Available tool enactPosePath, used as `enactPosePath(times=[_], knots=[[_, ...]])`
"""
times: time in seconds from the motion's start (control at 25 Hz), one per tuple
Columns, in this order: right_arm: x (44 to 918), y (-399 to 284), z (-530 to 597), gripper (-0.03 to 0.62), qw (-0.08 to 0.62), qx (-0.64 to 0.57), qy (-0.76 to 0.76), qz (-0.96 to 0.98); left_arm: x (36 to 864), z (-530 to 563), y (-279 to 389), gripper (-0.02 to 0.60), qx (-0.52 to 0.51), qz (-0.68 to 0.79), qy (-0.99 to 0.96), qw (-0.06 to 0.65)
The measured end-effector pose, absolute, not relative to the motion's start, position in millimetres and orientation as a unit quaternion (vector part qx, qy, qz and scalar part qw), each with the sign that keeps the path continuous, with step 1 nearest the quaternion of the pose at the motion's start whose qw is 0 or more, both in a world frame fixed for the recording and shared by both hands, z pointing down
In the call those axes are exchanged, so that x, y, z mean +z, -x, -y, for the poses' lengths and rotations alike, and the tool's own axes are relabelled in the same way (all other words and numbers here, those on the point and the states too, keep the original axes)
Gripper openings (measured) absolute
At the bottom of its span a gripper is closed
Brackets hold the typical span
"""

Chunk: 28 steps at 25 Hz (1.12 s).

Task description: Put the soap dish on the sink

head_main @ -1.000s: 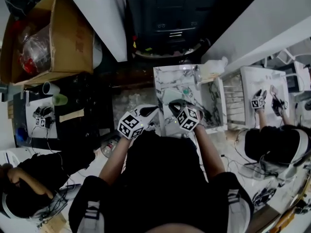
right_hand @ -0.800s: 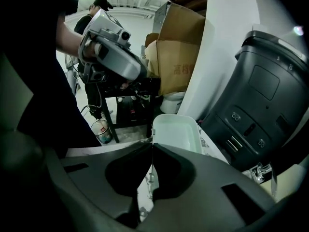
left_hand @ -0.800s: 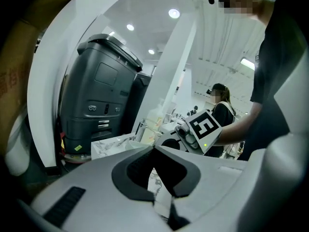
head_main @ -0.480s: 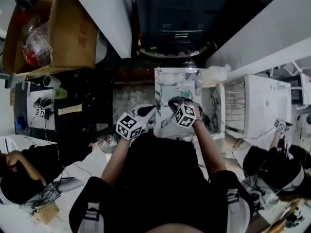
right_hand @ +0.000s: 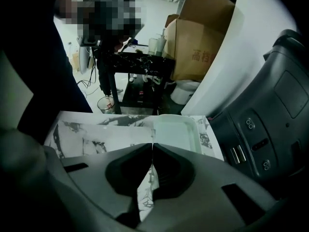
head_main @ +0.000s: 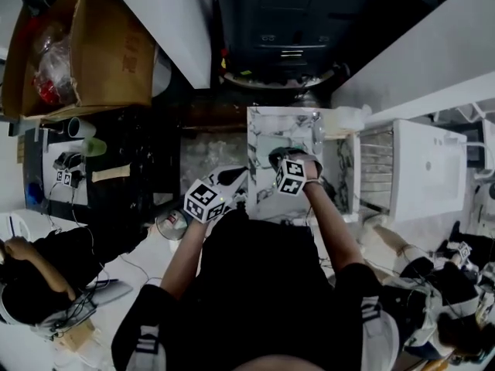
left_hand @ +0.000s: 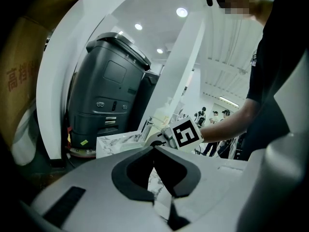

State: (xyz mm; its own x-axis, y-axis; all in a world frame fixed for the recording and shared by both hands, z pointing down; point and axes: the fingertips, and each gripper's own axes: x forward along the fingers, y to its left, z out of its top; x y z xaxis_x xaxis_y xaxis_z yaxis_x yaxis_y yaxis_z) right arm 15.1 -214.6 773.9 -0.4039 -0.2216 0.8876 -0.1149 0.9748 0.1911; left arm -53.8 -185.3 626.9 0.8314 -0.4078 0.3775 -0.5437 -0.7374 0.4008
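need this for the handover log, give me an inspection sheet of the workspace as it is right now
surface: marbled sink top, mostly bare; tap at its far right corner.
job's things: pale green soap dish low over the sink top; whether it touches, cannot tell.
clutter: cardboard box far left; glass on the floor.
grippers: right gripper shut on the dish's left rim; left gripper shut, empty.
cables: thin wires at far left.
surroundings: grey machine behind the sink; seated person at left.
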Motion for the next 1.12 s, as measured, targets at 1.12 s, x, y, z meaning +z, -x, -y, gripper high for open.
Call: enactPosePath(times=[1.12], knots=[[835,-20,263,0.000,0.642,-0.125,-0.074,0.752,639,185,63,0.000,0.146,0.277,-0.910,0.271]])
